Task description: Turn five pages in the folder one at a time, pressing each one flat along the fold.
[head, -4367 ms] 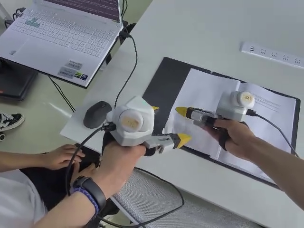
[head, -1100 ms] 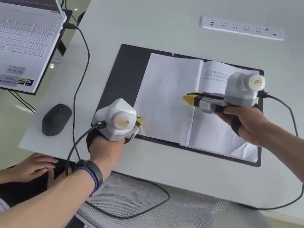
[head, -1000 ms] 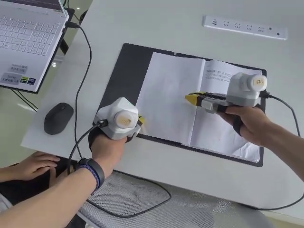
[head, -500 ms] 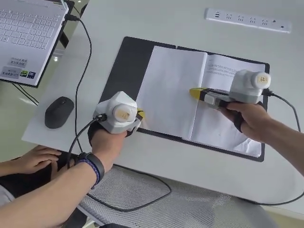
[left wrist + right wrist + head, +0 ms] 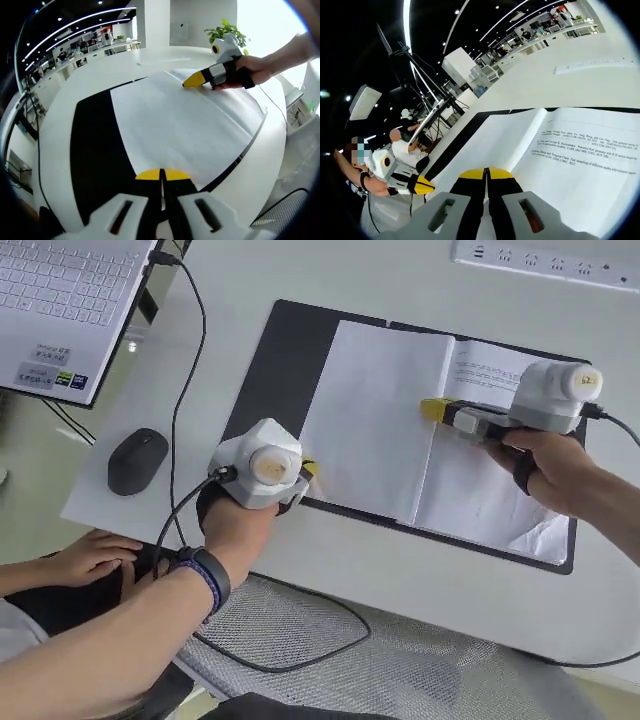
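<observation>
The folder (image 5: 268, 370) is laid open on the white bench (image 5: 420, 280), towards its near edge; the left gripper (image 5: 308, 470), jaws closed together and empty, is held at the near corner of the left page (image 5: 375, 420); the right gripper (image 5: 433, 408), jaws likewise closed, is pointed at the fold, towards the folder's far edge.

Open laptop (image 5: 70, 310) at upper left, keyboard showing. Dark mouse (image 5: 138, 460) on white table (image 5: 300, 270) near left corner. Black cable (image 5: 190, 350) running from laptop past mouse. White power strip (image 5: 545, 262) along far side. Grey mesh chair (image 5: 400, 670) below near edge.
</observation>
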